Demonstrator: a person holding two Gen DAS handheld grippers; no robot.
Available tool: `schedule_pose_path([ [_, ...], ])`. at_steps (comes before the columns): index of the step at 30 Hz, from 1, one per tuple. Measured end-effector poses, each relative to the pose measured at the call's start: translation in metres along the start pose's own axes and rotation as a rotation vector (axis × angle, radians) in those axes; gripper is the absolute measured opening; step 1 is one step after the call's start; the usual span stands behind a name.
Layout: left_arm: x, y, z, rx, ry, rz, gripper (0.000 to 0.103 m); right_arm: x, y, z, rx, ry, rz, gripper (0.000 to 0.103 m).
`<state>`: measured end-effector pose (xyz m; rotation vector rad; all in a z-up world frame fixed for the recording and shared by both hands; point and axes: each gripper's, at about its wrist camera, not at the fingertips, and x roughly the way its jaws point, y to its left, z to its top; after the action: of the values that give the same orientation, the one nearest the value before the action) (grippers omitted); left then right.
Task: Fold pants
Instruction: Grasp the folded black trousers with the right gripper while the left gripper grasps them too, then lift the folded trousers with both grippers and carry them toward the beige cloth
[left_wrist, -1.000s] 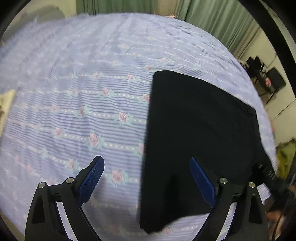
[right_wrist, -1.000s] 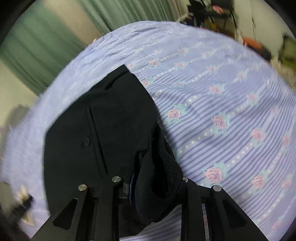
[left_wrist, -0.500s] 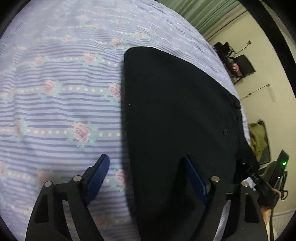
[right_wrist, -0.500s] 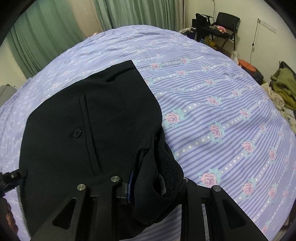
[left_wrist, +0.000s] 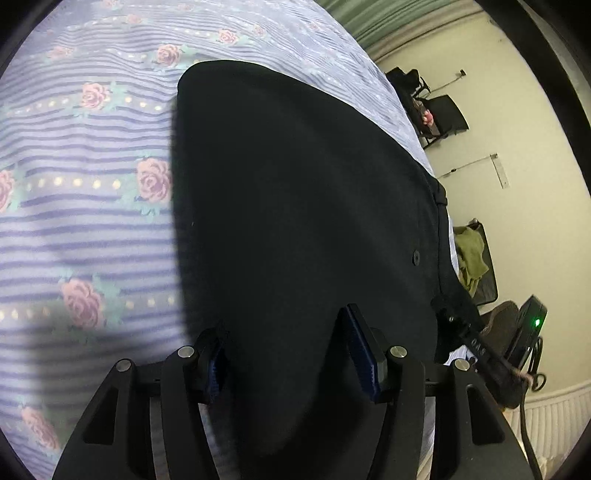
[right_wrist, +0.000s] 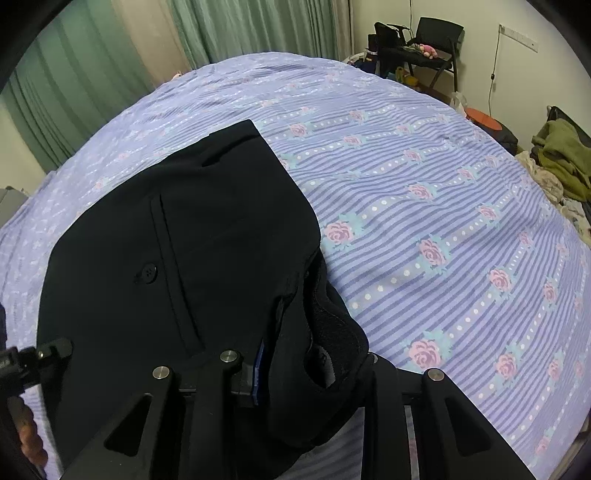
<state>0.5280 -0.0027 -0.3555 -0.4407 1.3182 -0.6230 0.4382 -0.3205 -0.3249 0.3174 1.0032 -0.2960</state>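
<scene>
Black pants (left_wrist: 295, 203) lie folded flat on a lilac striped bedsheet (left_wrist: 92, 184) with pink roses. My left gripper (left_wrist: 290, 356) hovers low over their near left edge. Its jaws are closing, with black cloth between the blue pads (left_wrist: 364, 363), which I do not see pressing. In the right wrist view the pants (right_wrist: 207, 240) show a back pocket and a button (right_wrist: 146, 273). My right gripper (right_wrist: 314, 365) is shut on the bunched waistband, which covers its right finger. The sheet (right_wrist: 443, 221) stretches away to the right.
Green curtains (right_wrist: 240, 33) hang behind the bed. Black chairs (right_wrist: 436, 40) stand by the far wall. A pile of olive clothes (right_wrist: 561, 155) lies past the bed's right edge. A black device with a green light (left_wrist: 532, 325) sits beside the bed, near a radiator (left_wrist: 554, 417).
My left gripper has dropped and tilted down toward the pants, shifting from straddling their left edge to over the cloth, and its jaws have narrowed. The right gripper keeps its hold.
</scene>
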Motion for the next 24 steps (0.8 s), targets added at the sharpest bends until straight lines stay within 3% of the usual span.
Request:
schedule_pose_path([
  [2,-0.003,-0.006,0.000,-0.020,-0.003,0.035,0.044,0.000,-0.001,0.002,0.005,0.012,0.005,0.028],
  [4,-0.012,-0.021,-0.003,0.021,-0.021,0.095,0.023,-0.006,0.000,0.006,0.001,0.024,0.021,0.025],
  [6,-0.019,-0.034,-0.004,0.046,-0.040,0.134,0.017,-0.015,0.003,0.009,-0.012,0.025,0.035,0.022],
  [13,-0.051,-0.107,-0.023,0.260,-0.120,0.354,0.014,-0.065,0.021,0.014,-0.095,-0.023,0.083,0.019],
  [20,-0.116,-0.142,-0.068,0.302,-0.119,0.339,0.014,-0.151,0.027,-0.006,-0.144,-0.074,0.121,0.018],
  [24,-0.162,-0.167,-0.114,0.323,-0.134,0.344,0.014,-0.212,0.029,-0.032,-0.162,-0.084,0.133,0.018],
])
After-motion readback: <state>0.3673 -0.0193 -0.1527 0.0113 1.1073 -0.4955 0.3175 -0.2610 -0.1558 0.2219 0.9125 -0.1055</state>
